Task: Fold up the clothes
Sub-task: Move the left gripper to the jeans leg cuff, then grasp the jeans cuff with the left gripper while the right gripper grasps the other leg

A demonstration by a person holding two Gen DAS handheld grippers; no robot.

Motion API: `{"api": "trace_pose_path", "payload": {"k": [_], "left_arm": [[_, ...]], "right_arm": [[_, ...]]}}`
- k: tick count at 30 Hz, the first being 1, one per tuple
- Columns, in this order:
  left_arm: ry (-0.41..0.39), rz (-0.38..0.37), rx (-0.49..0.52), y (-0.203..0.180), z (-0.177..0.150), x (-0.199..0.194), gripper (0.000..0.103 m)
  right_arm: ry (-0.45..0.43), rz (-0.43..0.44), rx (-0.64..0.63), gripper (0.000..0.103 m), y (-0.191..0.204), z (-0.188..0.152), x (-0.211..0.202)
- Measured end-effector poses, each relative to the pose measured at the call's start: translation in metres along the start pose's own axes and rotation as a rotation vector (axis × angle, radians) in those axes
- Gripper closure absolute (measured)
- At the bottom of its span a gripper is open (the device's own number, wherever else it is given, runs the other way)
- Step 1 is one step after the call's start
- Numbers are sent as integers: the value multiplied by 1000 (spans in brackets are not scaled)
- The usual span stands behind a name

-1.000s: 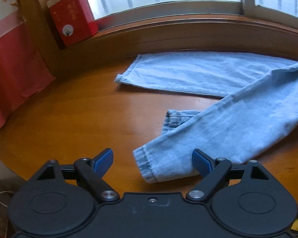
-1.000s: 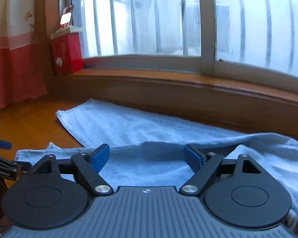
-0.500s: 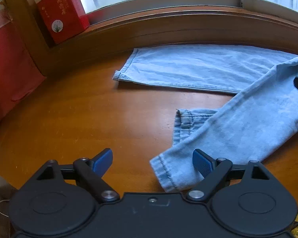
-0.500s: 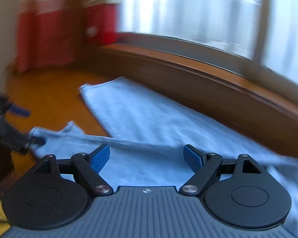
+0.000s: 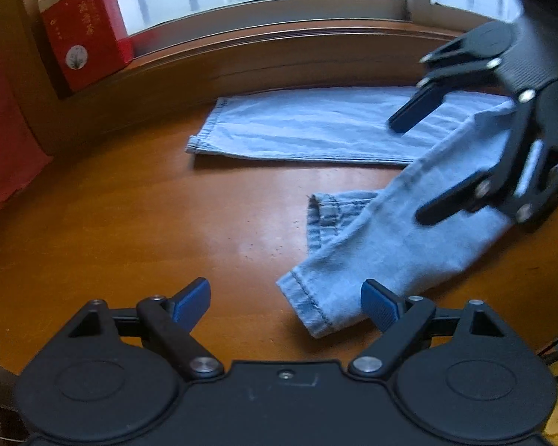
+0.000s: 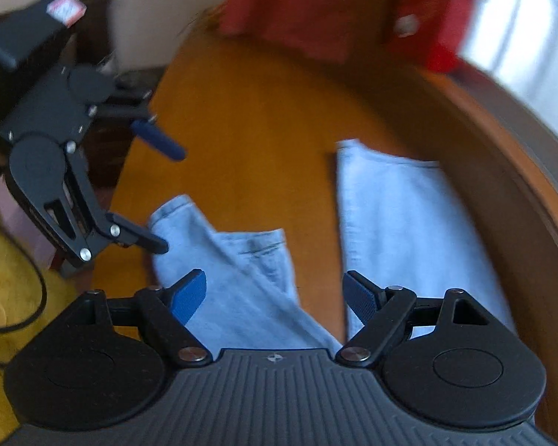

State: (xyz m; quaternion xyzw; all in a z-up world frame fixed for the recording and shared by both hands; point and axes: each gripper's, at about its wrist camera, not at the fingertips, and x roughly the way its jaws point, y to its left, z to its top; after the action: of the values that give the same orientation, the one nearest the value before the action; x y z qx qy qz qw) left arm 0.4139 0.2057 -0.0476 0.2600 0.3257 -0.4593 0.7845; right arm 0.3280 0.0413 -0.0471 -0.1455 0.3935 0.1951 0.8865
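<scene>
Left wrist view: your right gripper (image 5: 409,171) is swinging in at two o'clock over the jeans (image 5: 390,238). Both grippers are gaping, holding nothing; left gripper (image 5: 284,303) is straddling the near hem, grab pending.

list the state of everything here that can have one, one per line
jeans: unfolded on the table, legs spread apart, near leg's end doubled under
left gripper: open, empty, by the near leg's hem
right gripper: open, empty, above the jeans
red box: upright on the windowsill, closed
</scene>
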Motion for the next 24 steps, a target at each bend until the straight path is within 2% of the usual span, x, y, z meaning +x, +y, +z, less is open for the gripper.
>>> {"api": "trace_pose_path", "payload": {"k": [6, 7, 8, 9, 10, 11, 14, 17, 21, 24], "left_arm": [[-13, -101, -61, 4, -2, 18, 17], [-11, -113, -68, 4, -3, 22, 21], [-13, -125, -72, 5, -3, 25, 28], [-20, -140, -72, 5, -2, 25, 45], [-26, -158, -72, 5, -1, 24, 73], [-35, -172, -73, 4, 0, 21, 80], [-97, -169, -75, 2, 7, 3, 86], [-177, -160, -85, 2, 16, -19, 86], [-315, -78, -71, 5, 40, -52, 94], [-353, -62, -68, 10, 58, -56, 94]], "right_arm": [[74, 53, -80, 22, 4, 3, 23], [79, 54, -79, 24, 4, 3, 25], [83, 56, -74, 25, 3, 2, 26], [85, 54, -68, 26, 3, 1, 26], [85, 48, -64, 26, 4, -1, 25], [84, 38, -62, 26, 4, -3, 24], [75, 0, -58, 26, 8, -10, 17], [66, -50, -62, 26, 6, -19, 2], [61, -149, -11, 22, -12, -34, -26], [40, -201, 61, 20, -32, -48, -45]]}}
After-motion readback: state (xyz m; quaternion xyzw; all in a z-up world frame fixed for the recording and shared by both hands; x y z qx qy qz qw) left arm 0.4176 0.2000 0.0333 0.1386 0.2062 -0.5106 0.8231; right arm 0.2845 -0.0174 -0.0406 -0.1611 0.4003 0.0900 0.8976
